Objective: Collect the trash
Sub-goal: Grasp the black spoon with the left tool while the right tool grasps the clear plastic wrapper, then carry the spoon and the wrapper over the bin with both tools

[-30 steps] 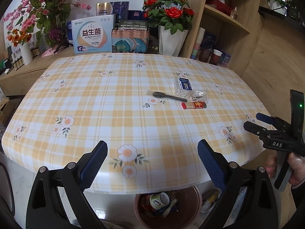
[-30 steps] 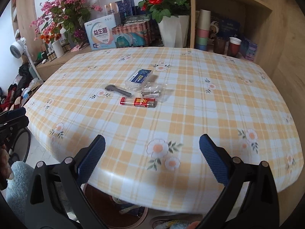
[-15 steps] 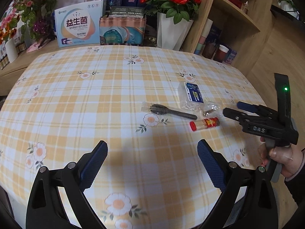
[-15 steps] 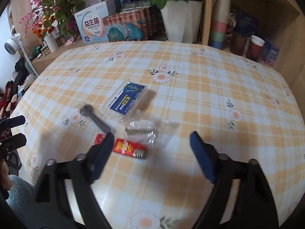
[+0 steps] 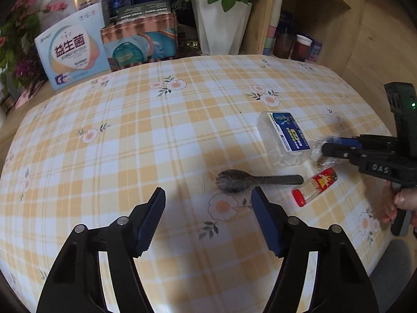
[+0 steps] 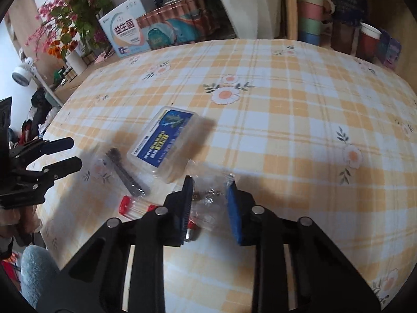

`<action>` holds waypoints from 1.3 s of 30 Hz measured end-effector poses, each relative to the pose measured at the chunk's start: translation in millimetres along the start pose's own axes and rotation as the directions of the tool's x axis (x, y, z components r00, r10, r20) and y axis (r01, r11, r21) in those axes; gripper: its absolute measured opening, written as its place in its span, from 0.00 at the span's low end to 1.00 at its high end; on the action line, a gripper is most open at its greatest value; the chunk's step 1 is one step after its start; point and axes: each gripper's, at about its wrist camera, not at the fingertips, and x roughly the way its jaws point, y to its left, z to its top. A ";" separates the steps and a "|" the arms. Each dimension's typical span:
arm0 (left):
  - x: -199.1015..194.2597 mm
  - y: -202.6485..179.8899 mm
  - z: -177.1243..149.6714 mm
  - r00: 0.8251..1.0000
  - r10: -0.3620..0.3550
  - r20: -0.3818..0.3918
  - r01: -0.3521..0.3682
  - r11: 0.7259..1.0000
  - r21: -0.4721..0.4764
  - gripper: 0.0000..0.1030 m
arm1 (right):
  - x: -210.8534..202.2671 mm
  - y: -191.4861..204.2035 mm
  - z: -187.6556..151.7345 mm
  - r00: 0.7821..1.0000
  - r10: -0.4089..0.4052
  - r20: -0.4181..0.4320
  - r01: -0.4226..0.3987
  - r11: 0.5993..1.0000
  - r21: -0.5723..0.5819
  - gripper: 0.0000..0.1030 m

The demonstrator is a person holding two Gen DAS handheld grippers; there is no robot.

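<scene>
Several bits of litter lie close together on the checked tablecloth [image 5: 130, 143]. A black plastic spoon [image 5: 258, 180] lies just beyond my left gripper [image 5: 208, 208], whose jaws are closing with nothing between them. A clear box with a blue label [image 6: 166, 143] and a red-capped tube [image 6: 135, 207] lie beside the spoon [image 6: 127, 172]. My right gripper [image 6: 209, 190] is closing on a crumpled clear plastic bag [image 6: 211, 195], and its pads meet the bag's two sides. The left wrist view shows the right gripper [image 5: 327, 144] low over that bag [image 5: 319, 154].
Along the table's far edge stand printed boxes [image 5: 73, 52], a white vase [image 5: 219, 28] and stacked paper cups [image 6: 310, 20] by a wooden shelf. Pink flowers [image 6: 65, 13] stand at the far left. A hand [image 5: 401, 203] holds the right gripper's handle near the table's right rim.
Both grippers came forward and down from the table's near edge to the litter. The right jaws narrowed from wide open onto the clear bag. The left jaws narrowed somewhat.
</scene>
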 end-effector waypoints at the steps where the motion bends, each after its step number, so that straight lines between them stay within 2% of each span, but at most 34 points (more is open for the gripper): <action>1: 3.0 -0.5 2.3 1.000 -0.009 -0.003 0.009 1.000 0.014 0.65 | -2.1 -2.3 -1.2 1.000 -0.006 0.006 0.006 1.000 0.008 0.25; 4: 13.0 -6.9 10.3 0.998 -0.068 -0.010 0.069 0.994 0.079 0.65 | -13.4 -12.3 -5.3 0.999 -0.026 0.042 0.023 0.998 0.055 0.23; 8: 24.4 -21.1 19.1 0.991 -0.133 -0.025 0.135 0.973 0.188 0.65 | -24.5 -25.1 -10.1 0.997 -0.036 0.064 0.029 0.994 0.104 0.22; 13: 39.6 -41.6 28.1 0.981 -0.184 -0.062 0.194 0.927 0.322 0.63 | -35.1 -34.3 -16.9 0.997 -0.045 0.067 0.036 0.990 0.137 0.20; 21: 49.1 -42.4 28.3 0.962 -0.237 -0.136 0.271 0.892 0.361 0.63 | -47.9 -37.4 -23.9 0.996 -0.040 0.075 0.027 0.985 0.168 0.20; 24: 49.3 -38.8 25.6 0.961 -0.236 -0.143 0.272 0.895 0.353 0.63 | -47.3 -33.7 -22.3 0.997 -0.035 0.075 0.022 0.986 0.163 0.20; 27: 51.1 -42.0 20.6 0.957 -0.237 -0.165 0.283 0.883 0.375 0.63 | -45.5 -29.5 -21.1 0.997 -0.029 0.072 0.017 0.987 0.162 0.20; 30: 53.9 -47.5 15.9 0.964 -0.207 -0.167 0.260 0.871 0.417 0.64 | -43.0 -25.3 -20.7 0.998 -0.022 0.065 0.011 0.986 0.164 0.20; 33: 55.9 -46.2 17.5 0.964 -0.204 -0.168 0.256 0.881 0.398 0.62 | -42.2 -21.5 -21.3 0.998 -0.017 0.061 0.007 0.986 0.165 0.20; 34: 55.1 -46.2 16.8 0.965 -0.201 -0.166 0.252 0.882 0.397 0.60 | -42.2 -20.2 -21.4 0.998 -0.014 0.060 0.004 0.986 0.166 0.20; 35: 53.8 -45.7 16.0 0.966 -0.202 -0.164 0.251 0.884 0.394 0.53 | -42.4 -18.8 -21.4 0.998 -0.012 0.060 0.001 0.986 0.166 0.20; 36: 52.1 -45.0 15.7 0.966 -0.202 -0.161 0.250 0.886 0.390 0.39 | -43.0 -16.5 -21.4 0.998 -0.009 0.060 -0.001 0.987 0.164 0.20; 39: 46.0 -42.0 12.5 0.965 -0.200 -0.172 0.250 0.900 0.356 0.16 | -45.2 -9.0 -20.8 0.998 0.000 0.065 -0.010 0.988 0.155 0.20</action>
